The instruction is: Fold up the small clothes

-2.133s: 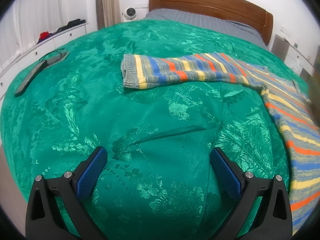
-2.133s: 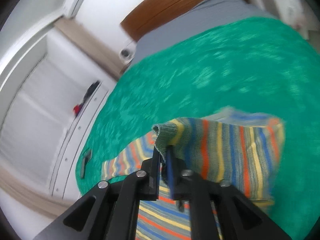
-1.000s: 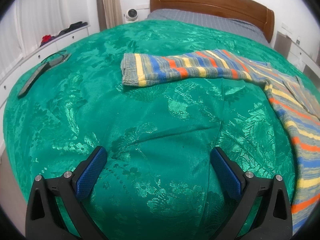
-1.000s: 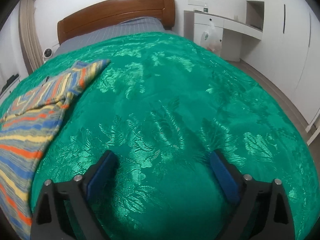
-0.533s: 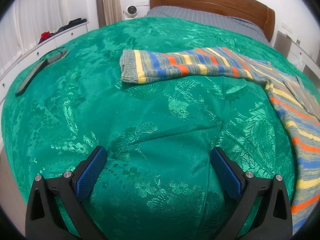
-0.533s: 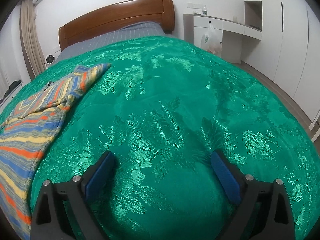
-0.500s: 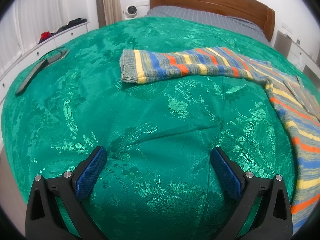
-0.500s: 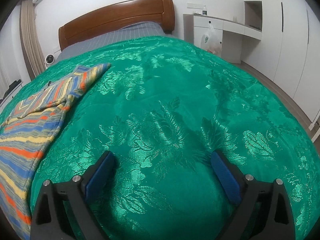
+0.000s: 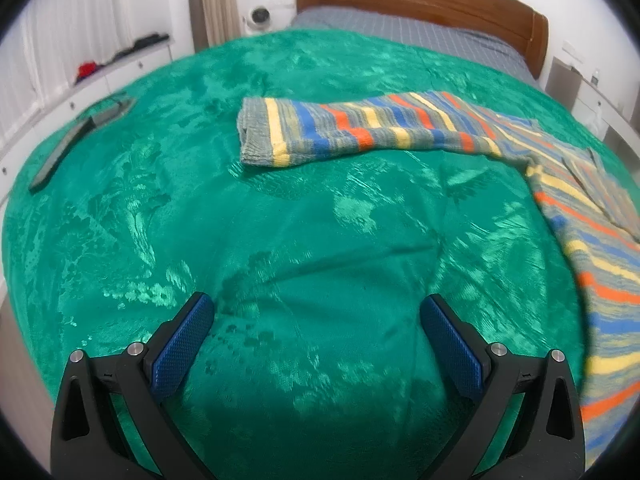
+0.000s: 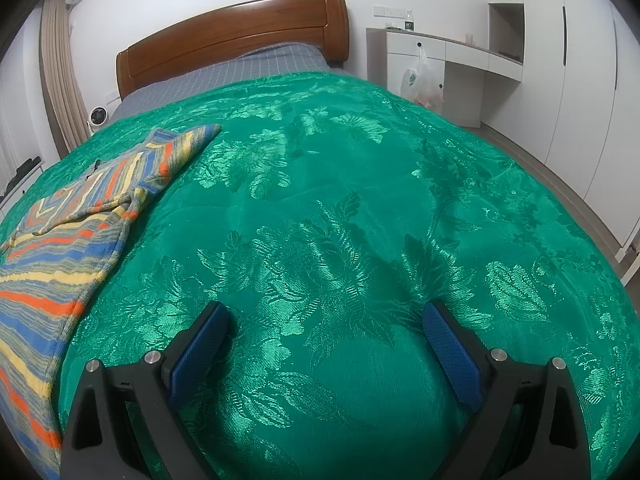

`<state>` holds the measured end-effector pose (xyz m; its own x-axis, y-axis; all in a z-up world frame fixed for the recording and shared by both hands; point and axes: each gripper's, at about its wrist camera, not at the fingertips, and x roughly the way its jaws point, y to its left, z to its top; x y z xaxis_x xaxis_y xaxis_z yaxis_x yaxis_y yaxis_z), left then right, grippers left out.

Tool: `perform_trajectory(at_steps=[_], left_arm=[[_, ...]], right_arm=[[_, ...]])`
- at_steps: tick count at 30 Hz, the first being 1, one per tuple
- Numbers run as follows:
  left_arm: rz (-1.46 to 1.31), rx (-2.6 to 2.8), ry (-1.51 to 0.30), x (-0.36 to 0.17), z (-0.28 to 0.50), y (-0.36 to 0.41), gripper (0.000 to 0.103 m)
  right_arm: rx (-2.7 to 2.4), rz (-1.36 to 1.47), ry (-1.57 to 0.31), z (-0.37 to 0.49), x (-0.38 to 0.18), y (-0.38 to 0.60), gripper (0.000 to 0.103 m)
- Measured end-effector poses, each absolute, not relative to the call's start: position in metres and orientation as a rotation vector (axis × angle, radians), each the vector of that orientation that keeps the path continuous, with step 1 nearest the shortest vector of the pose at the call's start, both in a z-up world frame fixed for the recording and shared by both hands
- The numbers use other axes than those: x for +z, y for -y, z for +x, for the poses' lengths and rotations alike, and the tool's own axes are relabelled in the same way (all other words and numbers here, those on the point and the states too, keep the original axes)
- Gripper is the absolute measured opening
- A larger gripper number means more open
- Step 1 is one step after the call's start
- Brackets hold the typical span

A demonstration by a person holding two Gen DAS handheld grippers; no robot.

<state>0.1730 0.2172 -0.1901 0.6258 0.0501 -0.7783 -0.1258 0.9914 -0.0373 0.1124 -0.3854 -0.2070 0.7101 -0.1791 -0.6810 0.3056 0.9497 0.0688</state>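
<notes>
Hovering empty with jaws spread, the left hand-held gripper (image 9: 316,336) and right hand-held gripper (image 10: 324,340) flank the striped sweater (image 9: 592,240) on the bed (image 10: 360,208); its outstretched sleeve (image 9: 340,132) probably gets folded inward next.

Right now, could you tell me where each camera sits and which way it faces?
Left wrist: on the left tool, facing the headboard across the green bedspread; striped sweater ahead; open fingers show.
Right wrist: on the right tool, facing the headboard and white cabinets; open fingers show.
Shared: bedspread, sweater, headboard.
</notes>
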Motion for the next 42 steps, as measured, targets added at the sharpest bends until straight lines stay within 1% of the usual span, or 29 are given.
perform_trajectory(at_steps=[2, 5, 8, 10, 11, 13, 15, 16, 17, 18, 19, 20, 24, 28, 30, 33, 34, 36, 37, 38, 39, 40, 41, 42], left_arm=[[-0.150, 0.024, -0.916, -0.178, 0.170, -0.224, 0.103], [-0.255, -0.047, -0.887, -0.150, 0.179, -0.249, 0.102], [-0.340, -0.032, -0.862, -0.124, 0.216, -0.286, 0.102], [-0.394, -0.015, -0.904, -0.123, 0.249, -0.306, 0.102], [-0.411, 0.000, -0.935, -0.127, 0.265, -0.314, 0.101], [-0.448, 0.019, -1.007, -0.141, 0.294, -0.325, 0.091], [-0.501, 0.026, -1.098, -0.159, 0.313, -0.326, 0.072], [-0.523, 0.033, -1.133, -0.169, 0.319, -0.325, 0.066], [-0.518, 0.050, -1.136, -0.171, 0.321, -0.321, 0.046], [-0.506, 0.054, -1.130, -0.171, 0.320, -0.316, 0.002], [-0.508, 0.041, -1.128, -0.168, 0.321, -0.312, 0.005], [-0.505, 0.041, -1.111, -0.160, 0.322, -0.307, 0.000], [-0.320, 0.001, -1.002, -0.095, 0.332, -0.261, 0.000], [-0.071, -0.146, -0.887, -0.024, 0.337, -0.160, 0.000], [0.048, -0.236, -0.836, -0.004, 0.332, -0.092, 0.000], [0.142, -0.340, -0.807, -0.002, 0.324, -0.010, 0.000], [0.173, -0.369, -0.804, -0.011, 0.321, 0.025, 0.000], [0.193, -0.403, -0.819, -0.029, 0.318, 0.067, 0.001], [0.209, -0.429, -0.843, -0.049, 0.314, 0.096, 0.002], [0.225, -0.442, -0.869, -0.062, 0.306, 0.111, 0.007], [0.248, -0.451, -0.911, -0.079, 0.301, 0.128, 0.024], [0.272, -0.451, -0.951, -0.097, 0.292, 0.141, 0.036], [0.285, -0.467, -0.961, -0.111, 0.278, 0.147, 0.050], [0.289, -0.488, -0.957, -0.115, 0.268, 0.148, 0.052]], right_arm=[[-0.271, 0.180, -0.736, 0.113, -0.208, 0.385, 0.097], [-0.271, 0.180, -0.734, 0.113, -0.208, 0.385, 0.097], [-0.270, 0.180, -0.731, 0.114, -0.209, 0.385, 0.098], [-0.270, 0.178, -0.731, 0.115, -0.210, 0.385, 0.098], [-0.271, 0.178, -0.731, 0.115, -0.210, 0.385, 0.098], [-0.272, 0.177, -0.731, 0.115, -0.210, 0.385, 0.098], [-0.274, 0.173, -0.731, 0.116, -0.210, 0.385, 0.098], [-0.275, 0.172, -0.731, 0.116, -0.210, 0.385, 0.098], [-0.276, 0.171, -0.731, 0.116, -0.210, 0.385, 0.098], [-0.276, 0.171, -0.731, 0.116, -0.209, 0.385, 0.098], [-0.276, 0.171, -0.731, 0.116, -0.209, 0.385, 0.098], [-0.276, 0.171, -0.731, 0.116, -0.209, 0.385, 0.098], [-0.274, 0.173, -0.730, 0.116, -0.210, 0.385, 0.098], [-0.273, 0.175, -0.727, 0.116, -0.210, 0.385, 0.098], [-0.272, 0.176, -0.726, 0.116, -0.210, 0.386, 0.098], [-0.273, 0.176, -0.726, 0.116, -0.210, 0.385, 0.098], [-0.273, 0.176, -0.726, 0.116, -0.210, 0.385, 0.098], [-0.273, 0.176, -0.726, 0.116, -0.210, 0.385, 0.098], [-0.273, 0.176, -0.726, 0.116, -0.210, 0.385, 0.098], [-0.273, 0.176, -0.725, 0.116, -0.210, 0.385, 0.098], [-0.273, 0.176, -0.726, 0.116, -0.210, 0.385, 0.098], [-0.274, 0.176, -0.726, 0.116, -0.210, 0.385, 0.098], [-0.274, 0.176, -0.726, 0.116, -0.210, 0.385, 0.098], [-0.274, 0.176, -0.726, 0.115, -0.210, 0.385, 0.098]])
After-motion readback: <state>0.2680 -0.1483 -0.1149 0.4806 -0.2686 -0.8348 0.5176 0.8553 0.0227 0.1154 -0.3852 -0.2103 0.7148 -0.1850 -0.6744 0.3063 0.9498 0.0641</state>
